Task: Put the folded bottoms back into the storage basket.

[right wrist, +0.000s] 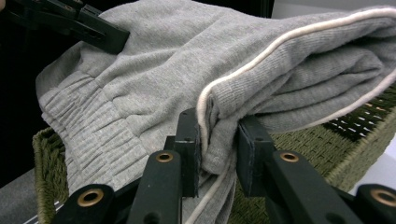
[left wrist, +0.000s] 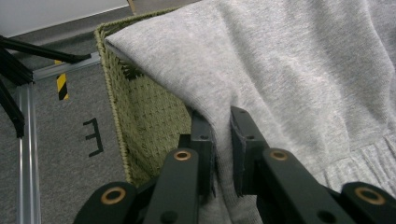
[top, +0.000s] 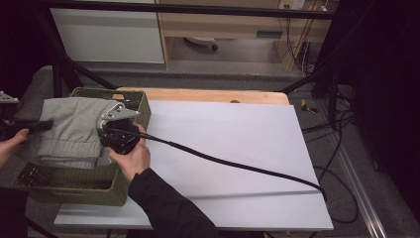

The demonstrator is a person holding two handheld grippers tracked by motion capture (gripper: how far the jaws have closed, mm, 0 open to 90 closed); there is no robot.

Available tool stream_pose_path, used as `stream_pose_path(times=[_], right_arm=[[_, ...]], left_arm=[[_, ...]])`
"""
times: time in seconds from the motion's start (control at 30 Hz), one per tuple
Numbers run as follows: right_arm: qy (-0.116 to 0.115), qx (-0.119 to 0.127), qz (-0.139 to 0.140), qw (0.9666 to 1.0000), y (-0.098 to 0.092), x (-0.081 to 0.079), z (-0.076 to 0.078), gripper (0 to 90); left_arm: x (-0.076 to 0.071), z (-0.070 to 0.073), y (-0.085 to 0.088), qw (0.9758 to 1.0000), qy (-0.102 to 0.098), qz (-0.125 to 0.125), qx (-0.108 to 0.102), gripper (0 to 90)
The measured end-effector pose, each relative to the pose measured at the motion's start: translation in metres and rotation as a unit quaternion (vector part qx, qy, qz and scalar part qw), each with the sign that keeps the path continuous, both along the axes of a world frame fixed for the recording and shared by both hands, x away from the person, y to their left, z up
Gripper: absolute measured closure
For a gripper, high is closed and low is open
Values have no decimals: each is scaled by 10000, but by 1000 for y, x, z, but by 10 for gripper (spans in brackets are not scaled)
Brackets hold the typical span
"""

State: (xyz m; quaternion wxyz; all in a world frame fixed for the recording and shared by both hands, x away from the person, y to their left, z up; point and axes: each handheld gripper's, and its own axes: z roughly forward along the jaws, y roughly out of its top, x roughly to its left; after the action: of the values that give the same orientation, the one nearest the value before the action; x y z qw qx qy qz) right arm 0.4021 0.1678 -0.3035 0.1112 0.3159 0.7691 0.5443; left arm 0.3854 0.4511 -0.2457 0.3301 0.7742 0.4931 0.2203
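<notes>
A folded grey sweatshirt-like garment (top: 69, 126) with a ribbed hem and white piping lies over a green woven basket (top: 74, 191) at the table's left end. My right gripper (top: 106, 130) is shut on the garment's folded, piped edge (right wrist: 217, 144), above the basket wall (right wrist: 355, 154). My left gripper (top: 42, 125) comes in from the far left and is shut on a fold of the grey cloth (left wrist: 222, 135) over the basket's outer side (left wrist: 144, 121). In the right gripper view, the left gripper (right wrist: 105, 32) bites the garment (right wrist: 163, 70) at its far edge.
A white sheet (top: 233, 148) covers the table to the right of the basket, with a wooden edge (top: 208, 95) at the back. The right gripper's cable (top: 237, 166) trails across the sheet. Black frame struts (top: 74, 69) and floor cables (top: 341, 163) surround the table.
</notes>
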Motion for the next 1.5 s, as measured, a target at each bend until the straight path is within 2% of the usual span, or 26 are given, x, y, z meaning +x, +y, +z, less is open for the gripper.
stream_pose_path(times=[0.4,0.73,1.1,1.37,1.43,1.5], right_arm=[[102,-126,77,9998,7,1,-18,730],[192,-241,117,9995,13,1,-34,729],[282,-370,83,9989,18,2,-48,728],[309,-478,49,9984,20,5,-55,726],[292,-502,51,9983,20,7,-56,717],[293,-563,81,9980,21,9,-58,648]], left_arm=[[0,-20,4,9999,158,51,38,810],[1,-41,10,9995,296,95,-55,810],[8,-62,10,9990,421,137,-50,810],[15,-71,9,9987,488,162,-7,810],[16,-72,9,9987,468,196,-13,809],[17,-73,10,9986,466,249,20,796]])
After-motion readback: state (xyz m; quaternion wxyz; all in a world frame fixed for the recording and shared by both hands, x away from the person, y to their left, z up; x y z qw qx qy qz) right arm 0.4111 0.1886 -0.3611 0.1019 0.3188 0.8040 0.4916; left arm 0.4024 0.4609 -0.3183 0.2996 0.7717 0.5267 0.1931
